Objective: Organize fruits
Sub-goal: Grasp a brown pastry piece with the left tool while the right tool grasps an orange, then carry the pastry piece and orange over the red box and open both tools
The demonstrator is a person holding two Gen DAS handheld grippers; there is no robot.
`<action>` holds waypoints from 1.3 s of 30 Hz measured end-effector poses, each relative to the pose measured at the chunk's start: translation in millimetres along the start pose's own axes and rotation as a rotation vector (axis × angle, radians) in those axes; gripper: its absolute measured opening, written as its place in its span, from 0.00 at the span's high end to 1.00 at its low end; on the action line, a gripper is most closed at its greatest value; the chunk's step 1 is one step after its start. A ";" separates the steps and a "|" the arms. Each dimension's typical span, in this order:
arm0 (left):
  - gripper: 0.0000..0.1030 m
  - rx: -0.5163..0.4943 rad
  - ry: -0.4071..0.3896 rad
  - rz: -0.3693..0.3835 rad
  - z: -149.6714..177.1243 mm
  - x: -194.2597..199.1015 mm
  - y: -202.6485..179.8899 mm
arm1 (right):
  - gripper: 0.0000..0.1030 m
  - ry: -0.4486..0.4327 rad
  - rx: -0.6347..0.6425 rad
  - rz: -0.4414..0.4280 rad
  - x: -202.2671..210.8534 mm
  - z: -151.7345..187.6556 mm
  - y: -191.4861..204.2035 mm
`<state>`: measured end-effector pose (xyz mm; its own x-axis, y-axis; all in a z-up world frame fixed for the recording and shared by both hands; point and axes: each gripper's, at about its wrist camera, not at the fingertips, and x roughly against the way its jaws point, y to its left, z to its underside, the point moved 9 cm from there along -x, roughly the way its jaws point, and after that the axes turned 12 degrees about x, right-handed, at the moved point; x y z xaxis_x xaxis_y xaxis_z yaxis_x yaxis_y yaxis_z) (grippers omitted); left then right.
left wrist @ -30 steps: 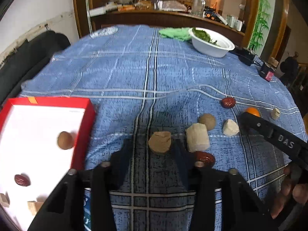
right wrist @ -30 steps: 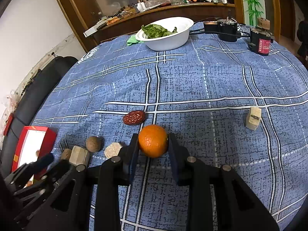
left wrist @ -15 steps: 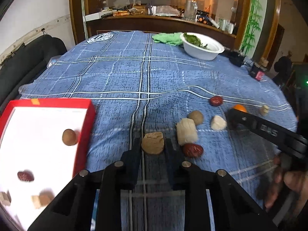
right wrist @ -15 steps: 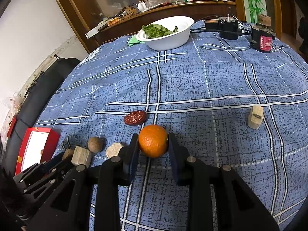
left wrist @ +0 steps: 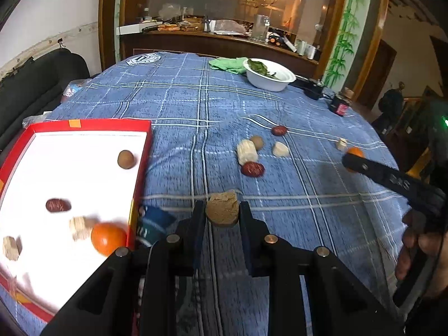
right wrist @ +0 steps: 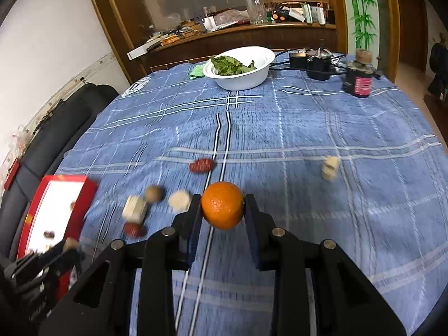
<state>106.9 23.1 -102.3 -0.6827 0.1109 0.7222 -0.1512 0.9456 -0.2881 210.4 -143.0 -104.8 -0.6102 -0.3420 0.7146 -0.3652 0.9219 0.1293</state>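
My left gripper (left wrist: pixel 222 215) is shut on a tan brown chunk (left wrist: pixel 222 207) and holds it above the blue checked tablecloth, just right of the red-rimmed white tray (left wrist: pixel 84 125). The tray holds an orange (left wrist: pixel 108 238), a red date (left wrist: pixel 57 205), a brown ball (left wrist: pixel 125 159) and pale chunks. My right gripper (right wrist: pixel 223 207) is shut on an orange (right wrist: pixel 223 205), lifted over the cloth. Loose on the cloth lie a red date (left wrist: pixel 252 169), a pale block (left wrist: pixel 247 152), a brown ball (left wrist: pixel 257 142), a pale chunk (left wrist: pixel 280 149) and another date (left wrist: pixel 279 130).
A white bowl of greens (right wrist: pixel 240 68) stands at the far side, with a green cloth (left wrist: pixel 228 64), black devices (right wrist: pixel 313 63) and a dark bottle (right wrist: pixel 361 77) nearby. A small pale block (right wrist: pixel 329 166) lies to the right. A black sofa (right wrist: pixel 47 145) borders the table's left.
My left gripper closed on the tan chunk, lifted it and drew back toward the tray. My right gripper lifted the orange off the cloth.
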 end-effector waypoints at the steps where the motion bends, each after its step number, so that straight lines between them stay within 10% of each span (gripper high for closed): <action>1: 0.78 -0.002 0.001 0.009 2.6 3.0 0.2 | 0.70 -0.002 0.005 0.001 8.8 5.5 1.0; 13: 0.78 -0.016 -0.023 0.074 23.9 38.1 3.3 | 0.69 -0.030 0.024 0.028 88.2 69.9 17.9; 39: 0.78 0.071 -0.122 0.055 15.1 80.1 49.8 | 0.69 -0.039 0.107 -0.105 98.6 97.9 112.7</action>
<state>34.0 74.5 -68.3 -0.7723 0.1198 0.6238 -0.1586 0.9146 -0.3719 40.2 -90.6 -87.0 -0.5905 -0.4440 0.6739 -0.5000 0.8568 0.1264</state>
